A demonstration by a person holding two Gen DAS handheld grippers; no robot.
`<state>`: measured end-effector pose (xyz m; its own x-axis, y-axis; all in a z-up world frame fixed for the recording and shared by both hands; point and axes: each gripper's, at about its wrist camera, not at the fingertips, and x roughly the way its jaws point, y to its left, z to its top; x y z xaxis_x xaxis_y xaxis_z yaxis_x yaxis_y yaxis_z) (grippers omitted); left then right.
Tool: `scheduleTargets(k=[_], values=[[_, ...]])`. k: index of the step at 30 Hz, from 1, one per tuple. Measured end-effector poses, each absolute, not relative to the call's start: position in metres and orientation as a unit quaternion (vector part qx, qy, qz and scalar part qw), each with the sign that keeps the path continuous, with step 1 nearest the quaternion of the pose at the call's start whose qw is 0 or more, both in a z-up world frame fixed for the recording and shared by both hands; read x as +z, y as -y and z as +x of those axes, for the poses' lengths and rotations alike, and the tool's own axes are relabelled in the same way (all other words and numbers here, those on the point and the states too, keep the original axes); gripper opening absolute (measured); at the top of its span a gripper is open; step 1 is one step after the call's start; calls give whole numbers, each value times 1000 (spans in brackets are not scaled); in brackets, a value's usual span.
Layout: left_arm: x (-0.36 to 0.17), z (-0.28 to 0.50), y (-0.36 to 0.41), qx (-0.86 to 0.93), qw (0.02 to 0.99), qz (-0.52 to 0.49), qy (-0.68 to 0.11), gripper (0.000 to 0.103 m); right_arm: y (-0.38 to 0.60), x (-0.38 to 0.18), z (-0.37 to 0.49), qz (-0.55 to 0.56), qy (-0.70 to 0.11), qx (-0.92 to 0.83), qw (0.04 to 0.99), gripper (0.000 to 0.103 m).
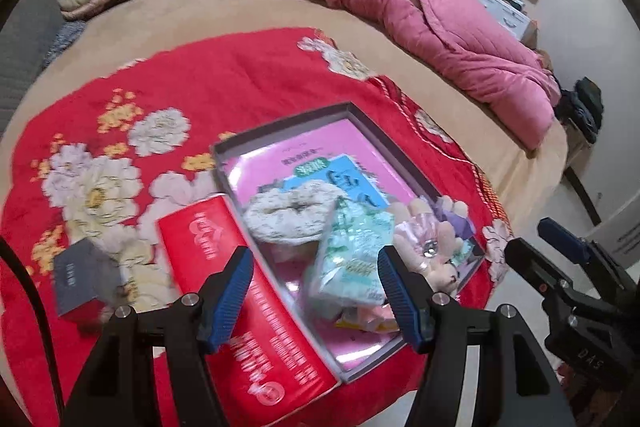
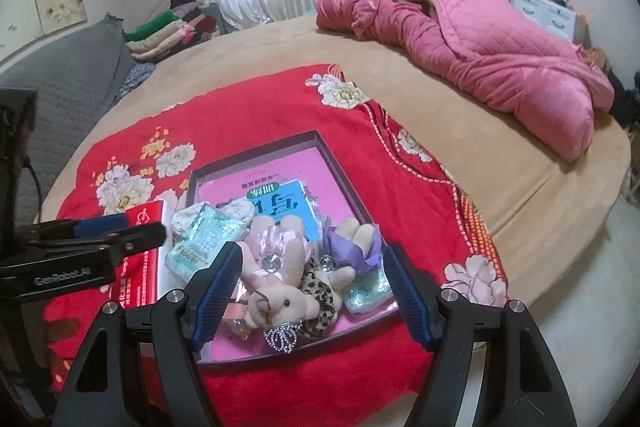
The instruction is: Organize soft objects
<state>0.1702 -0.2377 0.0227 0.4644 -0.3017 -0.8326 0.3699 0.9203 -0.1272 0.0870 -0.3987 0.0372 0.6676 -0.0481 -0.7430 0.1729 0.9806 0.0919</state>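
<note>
Red floral blanket (image 1: 224,83) covered the near part of the bed (image 1: 248,7), and on it lay a shallow grey tray (image 2: 328,155) with a pink floor. The soft things were already gathered inside: a pale plush bear (image 2: 276,291), a second bear in purple wrapping (image 2: 356,243), a mint tissue pack (image 1: 352,255) and a white fluffy ring (image 1: 288,211). A red box (image 1: 240,279) lay against the tray's left edge.

The likeliest trouble was snagging: the bears were piled loosely on one another, with a beaded crown charm (image 2: 282,337) hanging at the near rim, so a careless close could drag two out together. The tissue pack sat propped on other items and might slide.

The left tool (image 1: 316,287) hovered tilted steeply down over the tray's near-left part, jaws wide and empty. The right tool (image 2: 312,291) pointed down over the bears, jaws wide, straddling them without pressing.
</note>
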Motion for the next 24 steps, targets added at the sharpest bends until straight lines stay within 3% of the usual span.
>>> scheduleTargets(k=[5, 7, 24], values=[[35, 151, 222, -181, 869, 44, -459, 64, 384, 47, 79, 83, -397, -50, 913, 75], [40, 144, 216, -183, 870, 46, -456, 64, 376, 48, 77, 80, -400, -50, 912, 80], [40, 95, 168, -195, 872, 36, -448, 64, 335, 59, 36, 89, -379, -108, 915, 80]])
